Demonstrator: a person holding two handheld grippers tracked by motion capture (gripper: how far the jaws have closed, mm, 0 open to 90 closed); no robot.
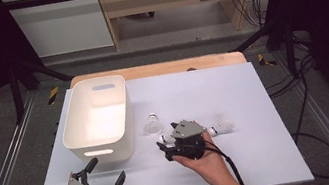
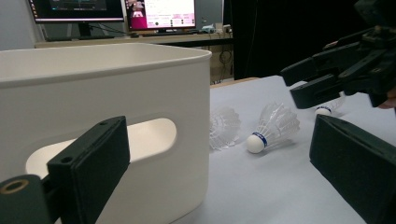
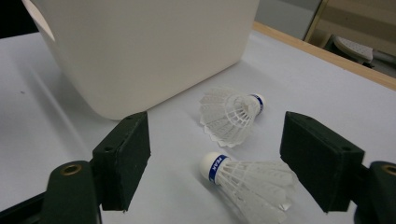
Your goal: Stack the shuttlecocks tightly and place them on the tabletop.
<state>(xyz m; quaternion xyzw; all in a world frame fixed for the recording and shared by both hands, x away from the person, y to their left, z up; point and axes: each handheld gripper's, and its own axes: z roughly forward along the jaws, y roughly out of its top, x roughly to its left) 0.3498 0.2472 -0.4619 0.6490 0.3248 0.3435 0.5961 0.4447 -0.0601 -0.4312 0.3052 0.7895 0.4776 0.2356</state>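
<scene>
The right gripper [image 3: 212, 163] is held wide open around a shuttlecock [image 3: 247, 182] beside the white bin [image 1: 96, 119]. The left gripper [image 1: 107, 172] is also spread wide, holding nothing.

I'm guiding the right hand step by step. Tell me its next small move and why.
Probably ease the right gripper forward and down, then close. Its jaws stand open on either side of the nearer shuttlecock, which lies on its side on the white table, not yet gripped. The white bin sits close by.
</scene>
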